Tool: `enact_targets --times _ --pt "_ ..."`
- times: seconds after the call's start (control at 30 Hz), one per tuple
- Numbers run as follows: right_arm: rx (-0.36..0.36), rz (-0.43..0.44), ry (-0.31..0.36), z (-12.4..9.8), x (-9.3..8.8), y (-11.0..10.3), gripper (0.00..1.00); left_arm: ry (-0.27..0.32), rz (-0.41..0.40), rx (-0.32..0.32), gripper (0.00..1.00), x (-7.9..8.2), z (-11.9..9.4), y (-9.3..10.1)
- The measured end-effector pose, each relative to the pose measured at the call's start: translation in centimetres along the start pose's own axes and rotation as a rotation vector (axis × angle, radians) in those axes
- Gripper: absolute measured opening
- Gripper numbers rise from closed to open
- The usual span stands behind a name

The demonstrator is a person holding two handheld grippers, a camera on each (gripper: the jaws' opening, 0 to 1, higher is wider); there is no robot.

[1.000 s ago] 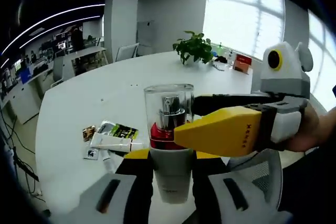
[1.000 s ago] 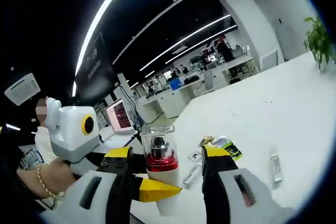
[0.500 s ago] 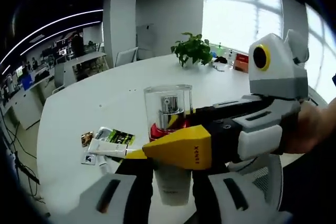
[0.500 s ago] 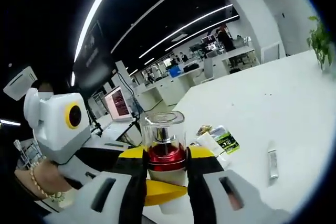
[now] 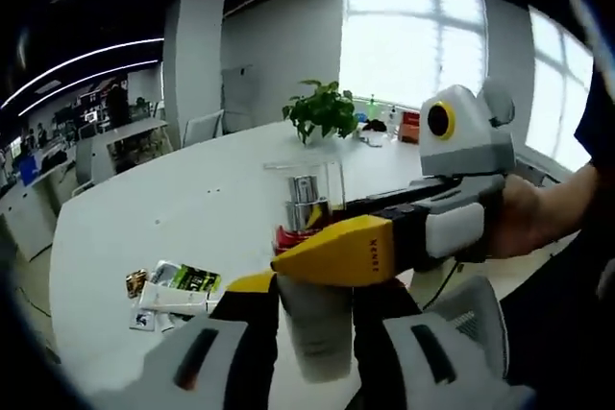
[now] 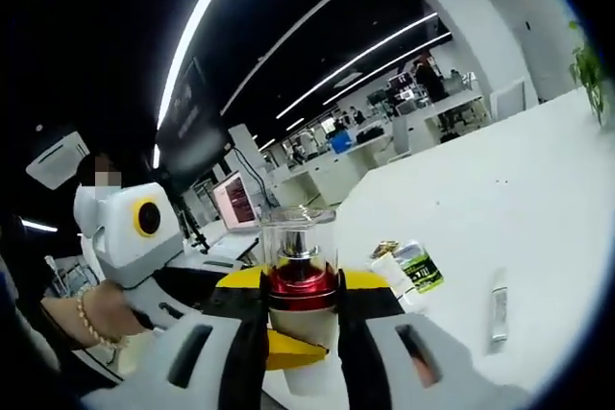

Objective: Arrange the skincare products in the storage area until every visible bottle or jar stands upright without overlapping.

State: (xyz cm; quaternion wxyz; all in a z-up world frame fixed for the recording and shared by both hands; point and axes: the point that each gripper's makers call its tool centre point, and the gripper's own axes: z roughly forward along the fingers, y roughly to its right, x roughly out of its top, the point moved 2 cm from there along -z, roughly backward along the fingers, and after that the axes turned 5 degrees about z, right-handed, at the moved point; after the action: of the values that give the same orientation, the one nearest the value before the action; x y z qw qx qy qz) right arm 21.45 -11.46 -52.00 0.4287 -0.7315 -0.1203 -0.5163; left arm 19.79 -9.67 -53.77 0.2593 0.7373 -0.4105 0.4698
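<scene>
Still midway: both the left gripper (image 5: 317,319) and the right gripper (image 6: 300,309) clamp the pump bottle (image 6: 300,280) aloft; tubes (image 5: 178,287) at 9 o'clock lie flat.

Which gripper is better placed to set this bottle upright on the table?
Left gripper: it grips the white bottle low on its body. The right gripper clamps the neck.

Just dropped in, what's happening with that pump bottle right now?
A person holds the pump bottle up above the white table with both handheld grippers. The left gripper has its jaws shut on the pale body, and the right gripper clamps the red collar under the clear cap. Sachets and a tube lie flat on the table.
</scene>
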Motion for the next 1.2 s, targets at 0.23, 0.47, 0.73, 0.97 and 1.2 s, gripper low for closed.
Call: enact_targets --times 0.23,0.47,0.73,0.97,1.2 --pt "0.201 -0.101 -0.025 -1.4 1.0 -1.1 0.25 0.099 -0.048 -0.108 0.28 0.4 -0.2 1.4" --pt "0.463 -0.228 -0.082 -3.9 1.7 -3.6 0.26 0.172 -0.041 -0.265 0.3 1.6 -0.5 3.9" --pt "0.558 -0.343 -0.175 -5.1 0.9 -5.1 0.26 0.155 0.061 -0.364 0.28 1.6 -0.1 6.1" --pt "0.492 -0.421 -0.196 -4.3 -0.3 -4.6 0.26 0.116 0.156 -0.364 0.27 0.4 0.8 5.4" --pt "0.422 -0.435 -0.226 -3.4 -2.4 -2.6 0.27 0.103 0.188 -0.414 0.27 -1.9 2.5 4.9"
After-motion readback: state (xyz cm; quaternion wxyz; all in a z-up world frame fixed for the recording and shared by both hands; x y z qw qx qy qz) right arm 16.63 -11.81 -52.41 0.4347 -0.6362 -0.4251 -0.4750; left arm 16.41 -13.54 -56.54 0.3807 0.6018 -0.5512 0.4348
